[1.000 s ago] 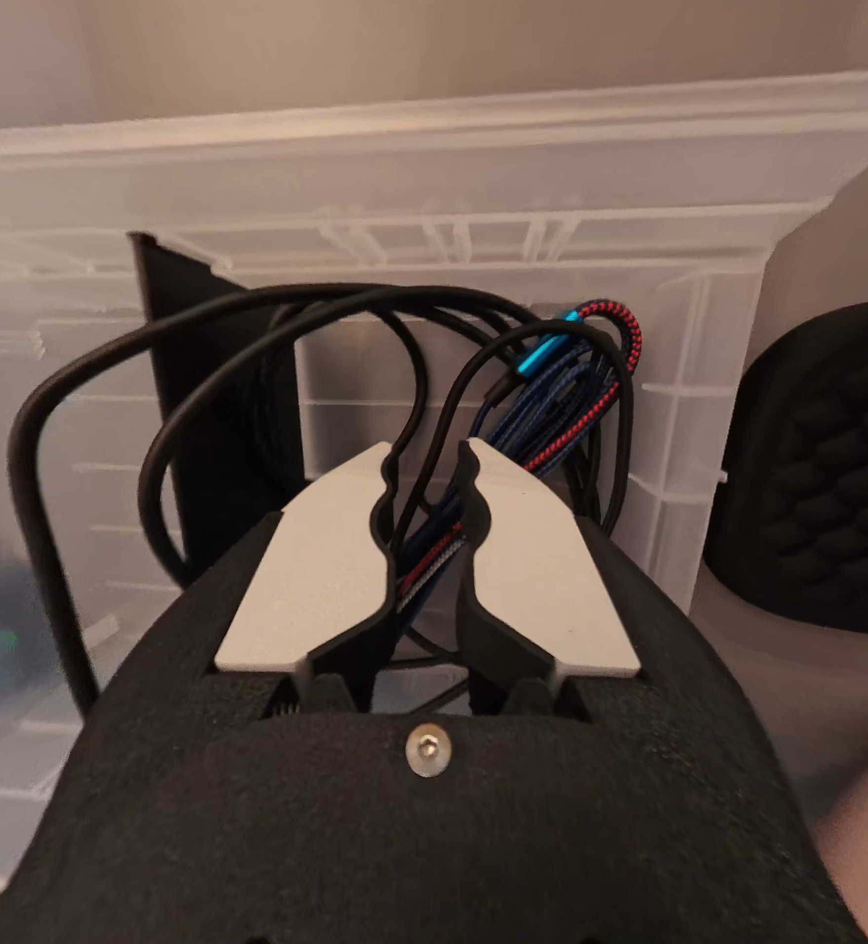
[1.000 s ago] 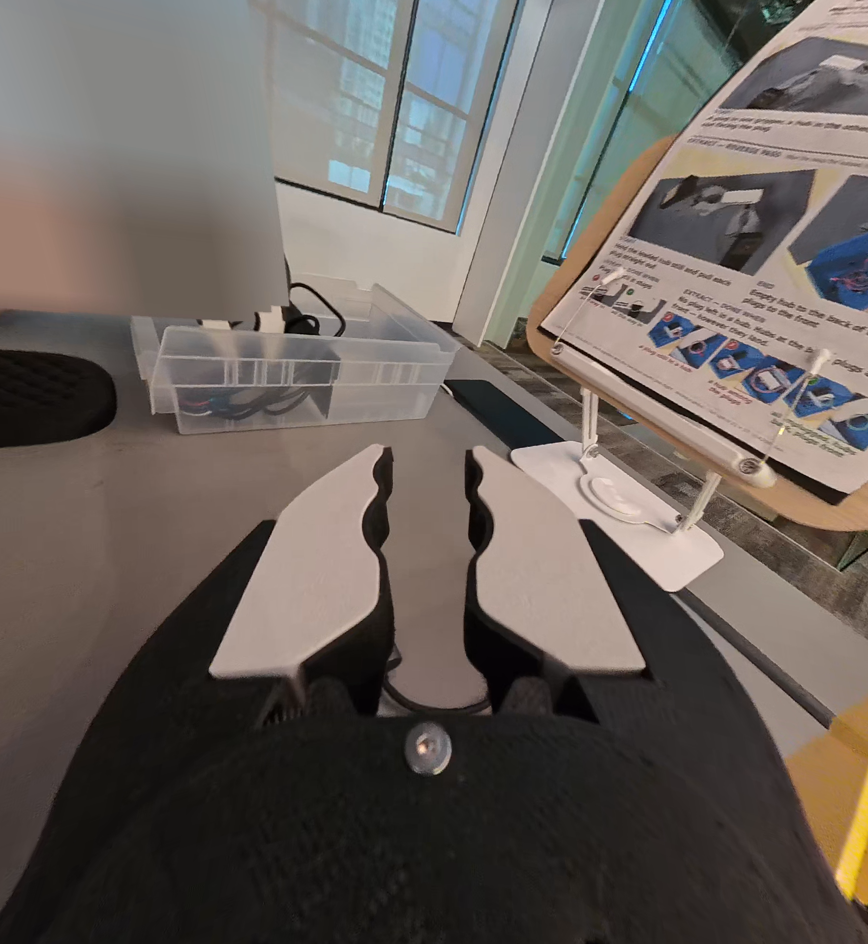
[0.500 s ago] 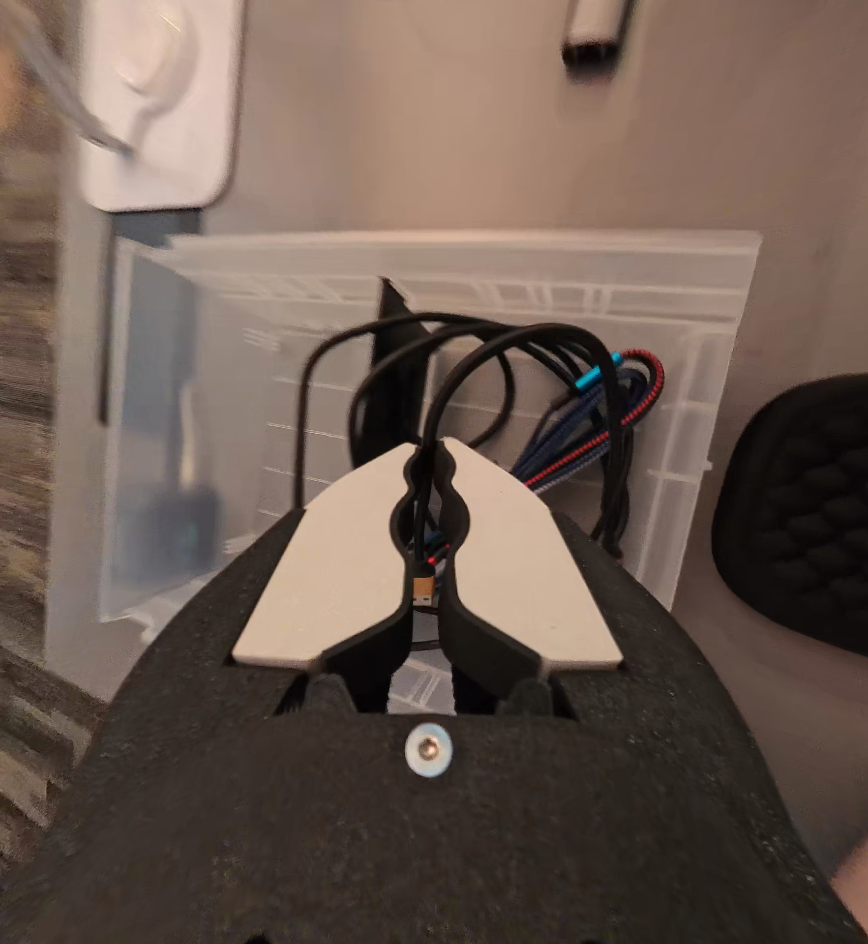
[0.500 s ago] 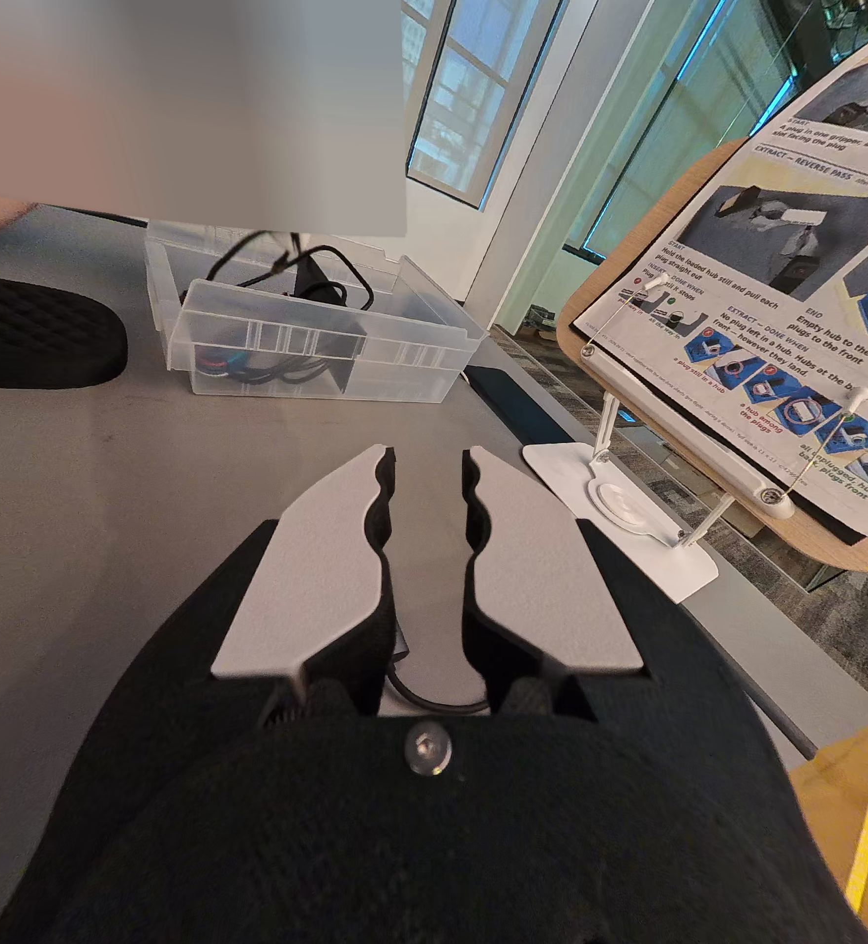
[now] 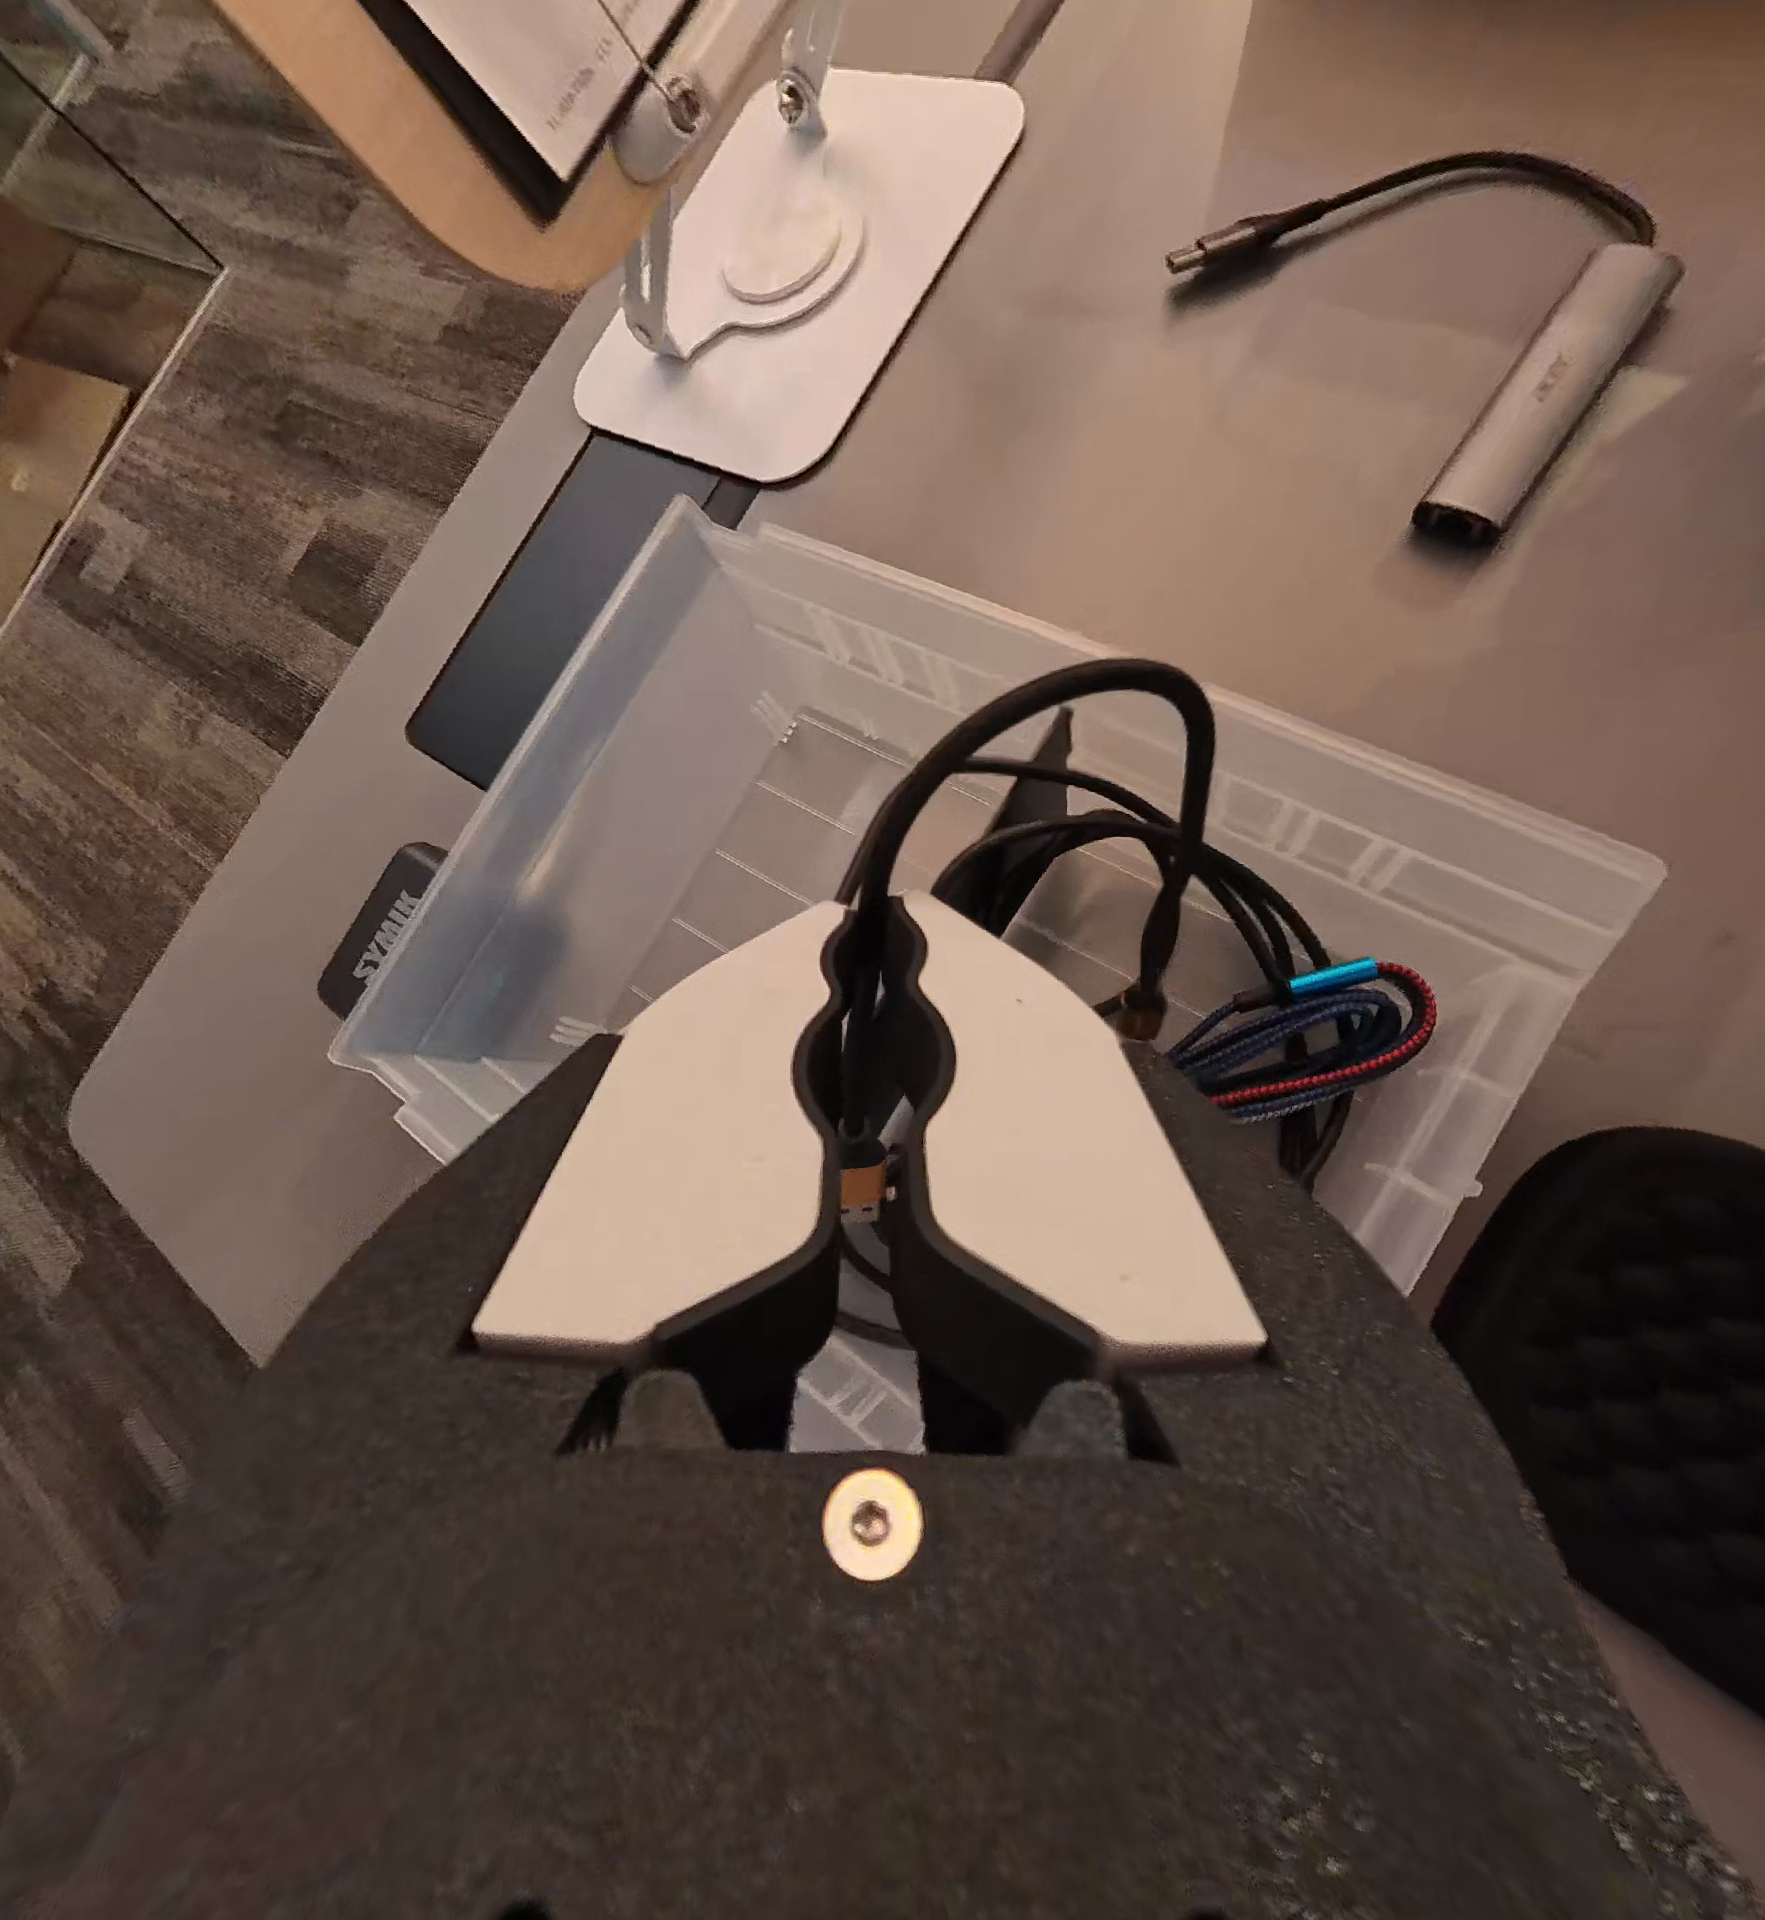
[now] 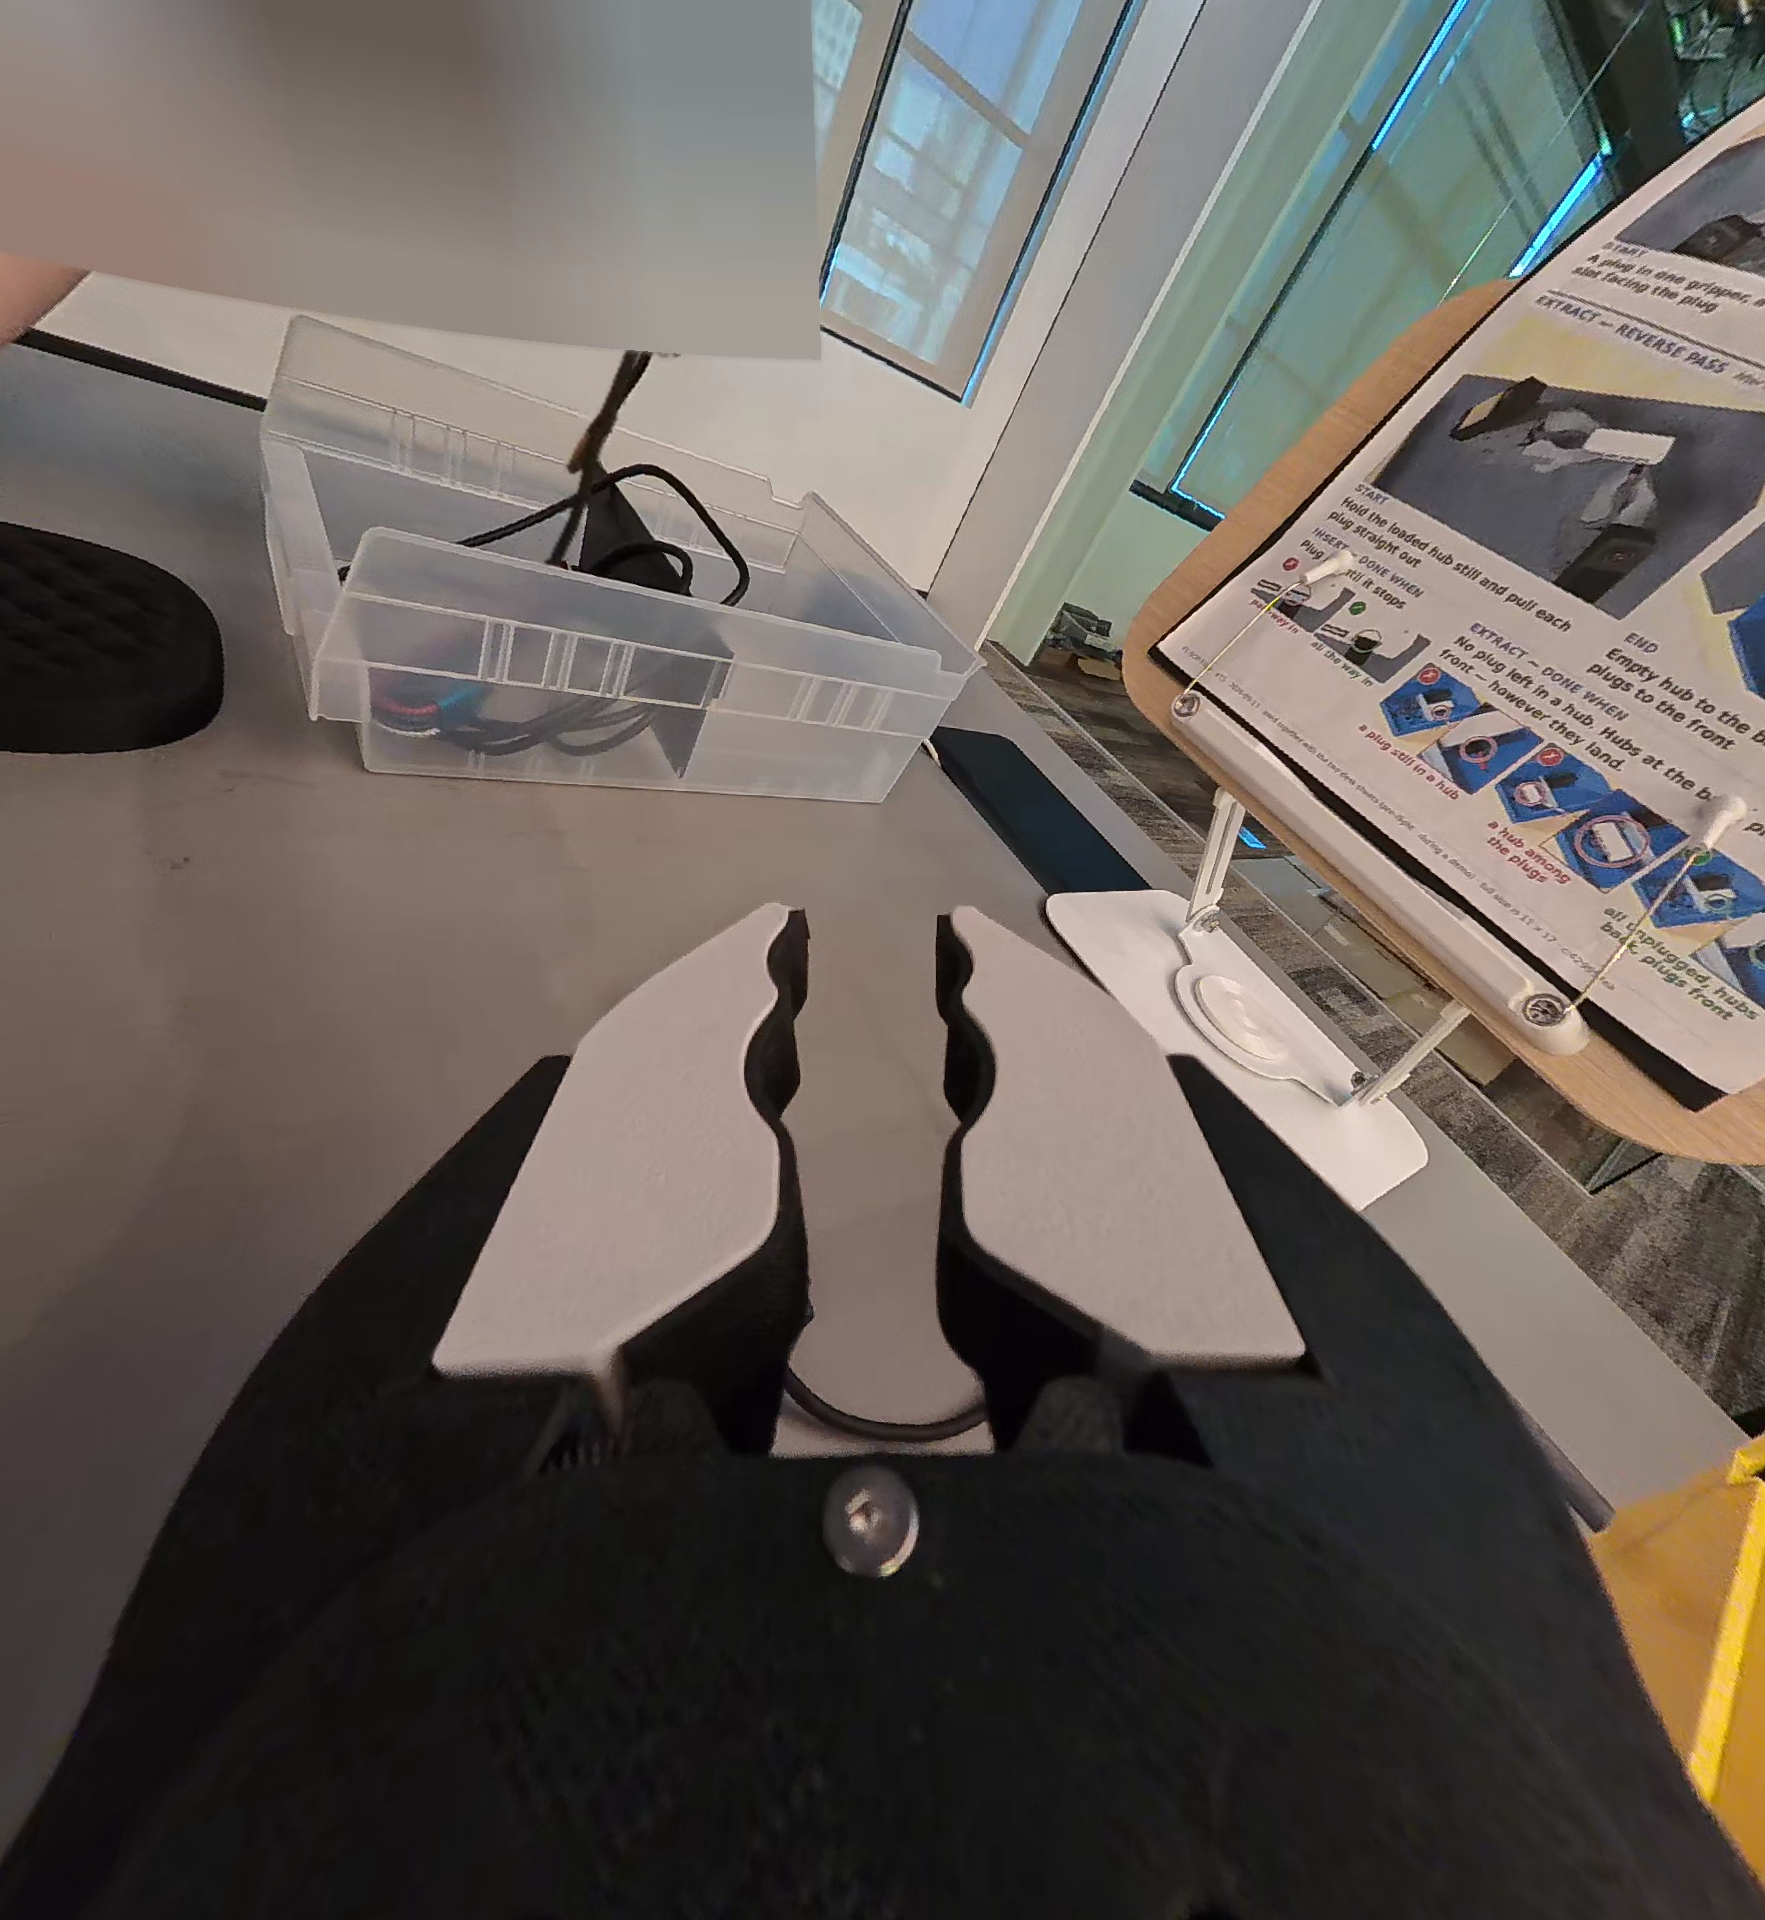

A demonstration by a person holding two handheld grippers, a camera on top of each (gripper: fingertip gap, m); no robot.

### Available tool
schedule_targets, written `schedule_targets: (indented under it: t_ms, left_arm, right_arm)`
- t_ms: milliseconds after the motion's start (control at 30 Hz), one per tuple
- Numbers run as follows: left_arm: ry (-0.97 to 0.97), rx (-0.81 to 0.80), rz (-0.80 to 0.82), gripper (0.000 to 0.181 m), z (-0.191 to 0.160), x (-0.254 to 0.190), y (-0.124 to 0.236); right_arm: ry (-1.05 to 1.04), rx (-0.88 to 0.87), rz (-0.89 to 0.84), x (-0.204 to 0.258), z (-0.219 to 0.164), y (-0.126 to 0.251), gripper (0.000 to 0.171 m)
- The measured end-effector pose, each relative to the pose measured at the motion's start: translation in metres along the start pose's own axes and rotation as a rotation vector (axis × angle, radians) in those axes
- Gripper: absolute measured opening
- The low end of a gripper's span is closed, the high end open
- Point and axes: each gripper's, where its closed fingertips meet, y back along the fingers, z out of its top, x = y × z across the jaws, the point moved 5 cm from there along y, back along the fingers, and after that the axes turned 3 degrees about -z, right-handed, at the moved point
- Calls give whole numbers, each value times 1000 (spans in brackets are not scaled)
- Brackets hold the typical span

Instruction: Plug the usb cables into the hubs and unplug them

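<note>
Black USB cable (image 5: 1044, 717) sits clamped between the left gripper (image 5: 873, 914) fingers; right gripper (image 6: 873, 930) fingers stand apart, empty.

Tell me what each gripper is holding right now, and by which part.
The left gripper is shut on a black USB cable, gripping it just behind its plug. The right gripper is open and holds nothing.

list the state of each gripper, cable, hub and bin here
left gripper: shut on black usb cable
black usb cable: lifted, looping above bin
right gripper: open, empty
silver hub: flat on table, nothing plugged in
braided cables: coiled in bin
clear bin: open-topped
</note>
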Motion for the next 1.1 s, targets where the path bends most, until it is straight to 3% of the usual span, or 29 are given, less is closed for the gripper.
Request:
schedule_targets:
  t_ms: [167, 333, 600, 700, 900, 1100]
  left_arm:
    - [-48, -139, -45, 4, 29, -22, 10]
    - [-188, -245, -78, 3, 73, -79, 13]
    - [-369, -260, -102, 3, 133, -164, 0]
    - [-455, -166, -245, 3, 145, -196, -25]
    - [-622, 105, -421, 4, 125, -245, -102]
    - [-580, 108, -585, 3, 120, -283, -173]
  right_arm:
    - [-30, 0, 12, 0, -1, -3, 24]
    - [-97, -27, 8, -7, 2, 1, 24]
    - [-148, -88, -61, -27, 10, 14, 24]
    - [-183, -164, -135, -38, 21, 28, 24]
    - [-174, -257, -308, -65, 35, 60, 25]
    - [-260, -295, -385, -87, 29, 77, 25]
